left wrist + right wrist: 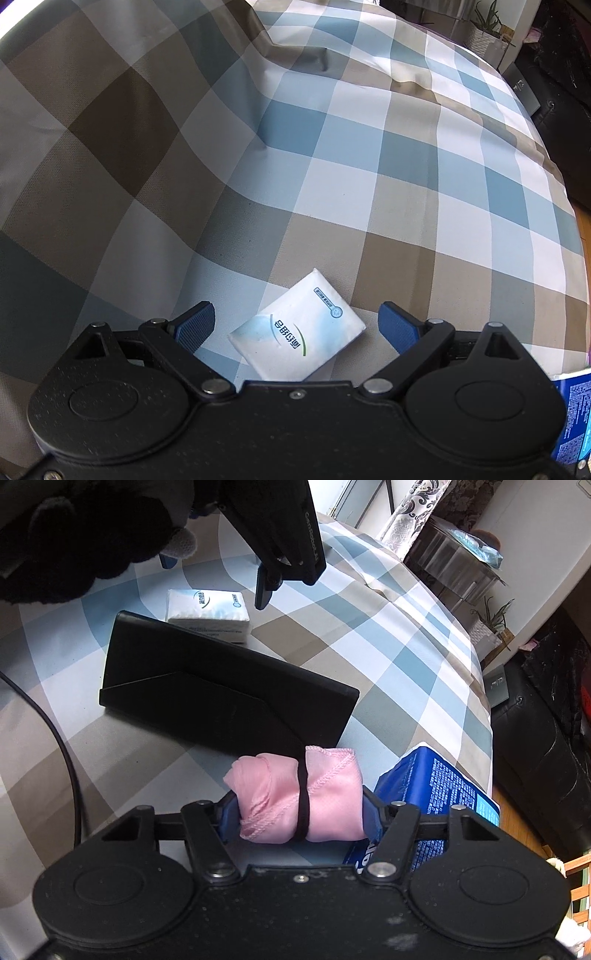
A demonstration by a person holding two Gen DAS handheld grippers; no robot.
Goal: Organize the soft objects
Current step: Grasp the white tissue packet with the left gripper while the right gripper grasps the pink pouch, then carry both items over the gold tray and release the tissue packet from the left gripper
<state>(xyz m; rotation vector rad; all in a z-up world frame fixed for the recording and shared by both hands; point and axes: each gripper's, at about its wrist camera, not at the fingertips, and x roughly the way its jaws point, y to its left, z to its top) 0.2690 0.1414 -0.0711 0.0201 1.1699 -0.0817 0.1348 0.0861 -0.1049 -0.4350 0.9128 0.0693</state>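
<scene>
Hovering over the checked bedcover (369, 177), left gripper (297, 325) has jaws wide apart, straddling the small white tissue packet (295, 332); packet's long axis lies skew to the jaw line, touching neither pad. Right gripper (297, 808) is clamped across the pink rolled cloth bundle with black band (295, 794). Black folded case (221, 686) lies beyond; contents not visible.

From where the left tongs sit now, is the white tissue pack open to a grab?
Probably yes. The left tongs are open and straddle the tissue pack, which lies flat on the checked bedspread with nothing over it. The pack sits skewed between the pads, which do not touch it, so it may twist as they close.
</scene>
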